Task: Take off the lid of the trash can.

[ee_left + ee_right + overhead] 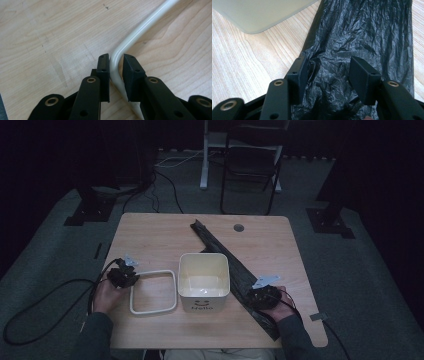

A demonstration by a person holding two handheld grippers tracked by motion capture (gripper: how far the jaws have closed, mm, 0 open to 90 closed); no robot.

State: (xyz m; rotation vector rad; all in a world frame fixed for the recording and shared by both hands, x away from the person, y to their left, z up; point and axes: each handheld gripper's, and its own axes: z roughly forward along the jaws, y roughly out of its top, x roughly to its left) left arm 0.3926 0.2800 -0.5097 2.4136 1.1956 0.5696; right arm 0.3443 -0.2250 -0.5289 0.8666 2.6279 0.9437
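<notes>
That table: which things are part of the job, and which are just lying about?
In use:
cream ring, corner between the left claw pads
black bag, under the right claw
white bin

Lying about:
chair
floor cables

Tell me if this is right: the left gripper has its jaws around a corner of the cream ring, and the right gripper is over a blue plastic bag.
Not quite: the plastic bag is black, as the right gripper view shows.
</notes>
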